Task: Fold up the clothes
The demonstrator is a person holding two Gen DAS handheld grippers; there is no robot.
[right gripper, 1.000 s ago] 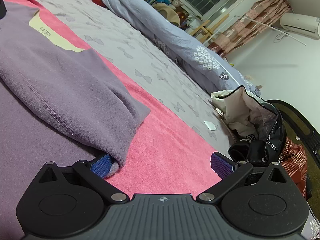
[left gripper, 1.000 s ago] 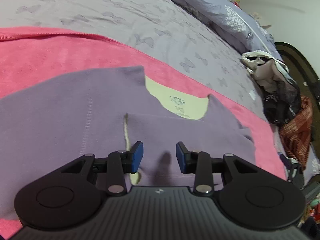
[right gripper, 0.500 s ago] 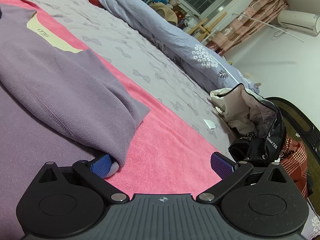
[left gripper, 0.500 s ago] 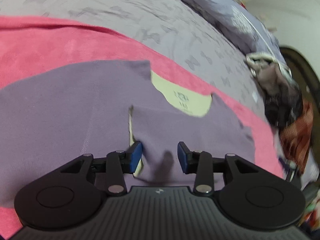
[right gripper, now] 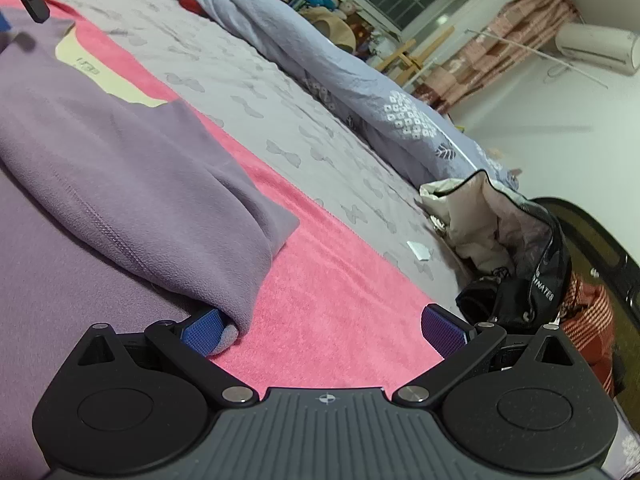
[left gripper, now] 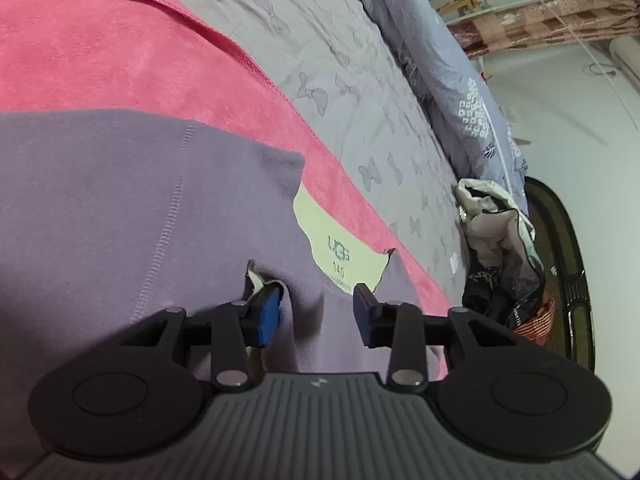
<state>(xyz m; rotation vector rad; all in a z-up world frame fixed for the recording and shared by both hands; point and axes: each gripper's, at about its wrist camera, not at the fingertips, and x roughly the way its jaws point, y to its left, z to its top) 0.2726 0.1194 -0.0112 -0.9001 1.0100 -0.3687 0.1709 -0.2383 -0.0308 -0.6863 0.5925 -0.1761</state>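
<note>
Garment [left gripper: 120, 200] on towel [left gripper: 80, 60] on bed [left gripper: 320, 40]

The purple garment [left gripper: 120, 208] is soft matt fleece with stitched seams, and its pale inner lining [left gripper: 340, 248] looks smooth with printed lettering. It lies on a pink towel [left gripper: 80, 52] of rough, nubby terry, spread over a smooth grey bedsheet [left gripper: 320, 60] printed with bows. Both grippers are matt black plastic with ribbed bodies, shiny metal pins and blue textured pads [right gripper: 202, 330].
</note>
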